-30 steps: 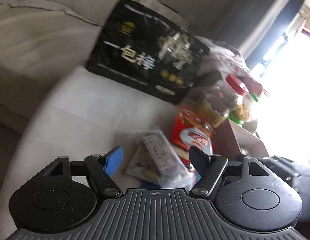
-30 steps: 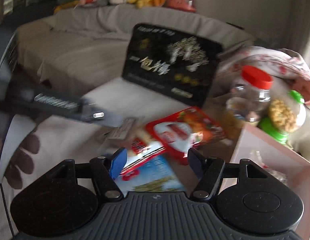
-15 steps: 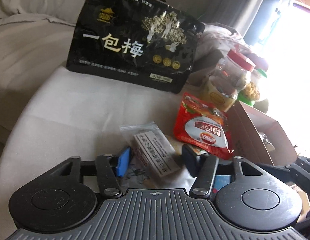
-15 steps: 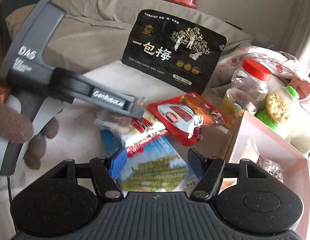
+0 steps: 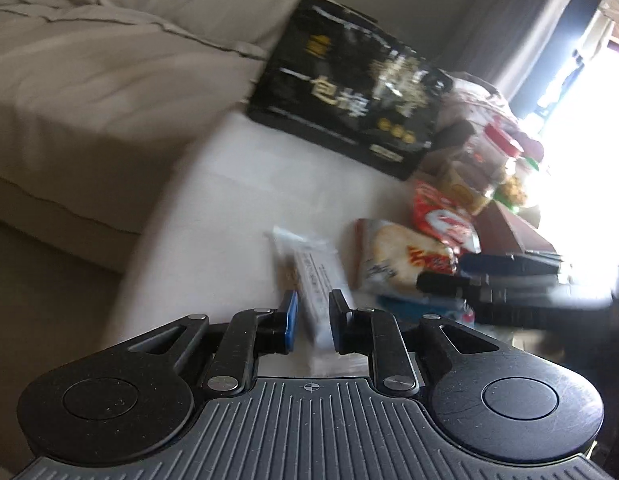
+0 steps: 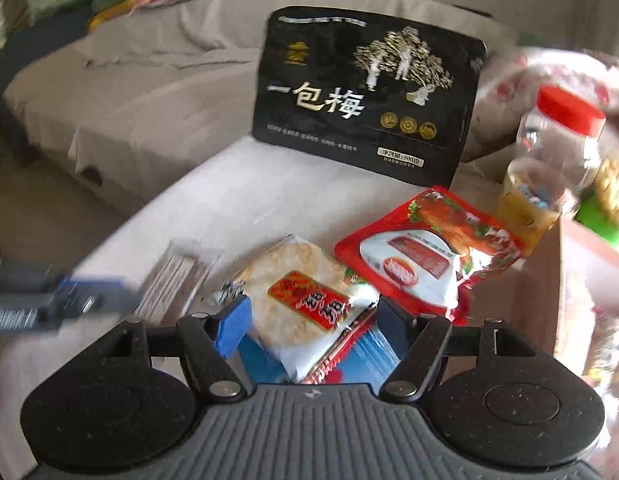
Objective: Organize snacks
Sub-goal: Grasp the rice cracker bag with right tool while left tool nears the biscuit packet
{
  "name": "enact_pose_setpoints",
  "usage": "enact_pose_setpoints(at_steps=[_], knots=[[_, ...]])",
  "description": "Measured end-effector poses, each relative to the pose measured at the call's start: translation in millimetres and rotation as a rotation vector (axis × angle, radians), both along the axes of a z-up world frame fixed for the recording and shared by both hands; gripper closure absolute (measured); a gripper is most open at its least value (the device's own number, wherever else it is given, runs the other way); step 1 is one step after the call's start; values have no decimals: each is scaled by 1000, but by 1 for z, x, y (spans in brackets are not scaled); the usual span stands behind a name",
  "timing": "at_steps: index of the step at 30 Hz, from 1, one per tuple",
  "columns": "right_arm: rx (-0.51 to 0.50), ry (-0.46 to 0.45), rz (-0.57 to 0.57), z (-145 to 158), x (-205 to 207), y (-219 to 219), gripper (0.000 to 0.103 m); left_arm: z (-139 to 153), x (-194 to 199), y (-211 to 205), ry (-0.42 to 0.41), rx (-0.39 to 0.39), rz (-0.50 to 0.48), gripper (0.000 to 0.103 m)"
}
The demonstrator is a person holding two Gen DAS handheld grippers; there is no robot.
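Now clamped: left gripper [image 5: 312,322], wide a second ago, narrowed onto the clear packet [image 5: 315,280] lying on the white cloth [image 5: 229,216]. Ready for lifting toward the cardboard box [image 6: 549,280], probably. Right gripper [image 6: 309,324] half-wide, opening slightly over the rice cracker pack [image 6: 297,280], not gripping.

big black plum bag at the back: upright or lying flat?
Upright, tilted slightly back: the black bag stands on its bottom edge on the white cloth, printed front facing the camera.

Left tool [image 5: 312,316] clamped, right tool [image 6: 309,322] opening
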State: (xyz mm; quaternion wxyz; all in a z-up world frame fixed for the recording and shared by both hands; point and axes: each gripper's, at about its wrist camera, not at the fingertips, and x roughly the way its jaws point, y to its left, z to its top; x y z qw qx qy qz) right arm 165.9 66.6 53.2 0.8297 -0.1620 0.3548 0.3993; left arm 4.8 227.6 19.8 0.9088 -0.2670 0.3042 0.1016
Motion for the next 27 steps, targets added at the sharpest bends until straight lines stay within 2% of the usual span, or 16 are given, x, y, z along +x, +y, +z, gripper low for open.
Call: enact_pose_setpoints(at_steps=[5,8,10,14,16,20,23,27], knots=[[-9,2,12,-6,-3,18,33,-5,-15,10,20,7,29,82],[12,68,163,2,-19,21,33,-6,-17,12,20,6,31,83],[2,1,203,9,-32,23,32,-6,-16,11,20,18,30,83],[-74,-183,265,10,-43,38,21,-6,-13,9,25,38,24,83],[-106,-211,311,7,-39,47,21,-5,-13,8,28,40,23,83],[-164,-203,397,-4,-33,67,21,-5,-13,8,31,43,21,83],[-163,-179,369,-12,-21,74,18,-5,-13,8,34,50,17,83],[-130,-35,313,-11,-6,70,17,-5,-13,8,34,50,16,83]])
